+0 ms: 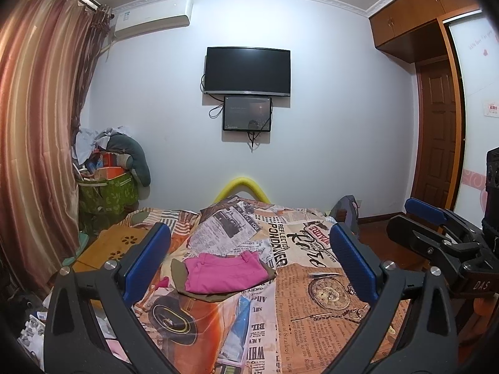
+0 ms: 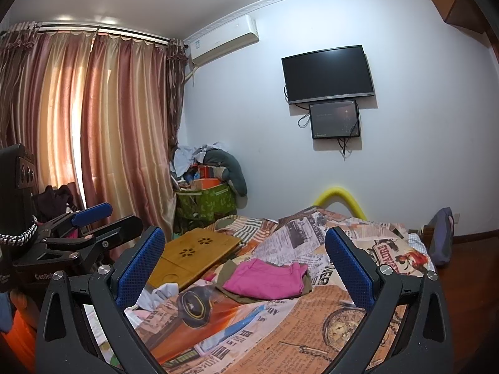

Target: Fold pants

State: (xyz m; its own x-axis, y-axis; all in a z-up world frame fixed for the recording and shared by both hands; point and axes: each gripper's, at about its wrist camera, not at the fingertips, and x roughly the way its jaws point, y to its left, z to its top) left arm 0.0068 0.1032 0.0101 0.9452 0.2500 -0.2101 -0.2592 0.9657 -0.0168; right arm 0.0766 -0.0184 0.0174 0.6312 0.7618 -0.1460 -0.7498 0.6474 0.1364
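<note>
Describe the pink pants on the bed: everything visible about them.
The pink pants are bright magenta, of a plain woven-looking cloth, folded into a compact, roughly rectangular bundle with a few creases and what looks like the waistband at the far edge. They lie flat on an olive-brown garment that sticks out from under them, on the newspaper-print bedspread. Neither open gripper touches them; both hover nearer the camera.
</note>
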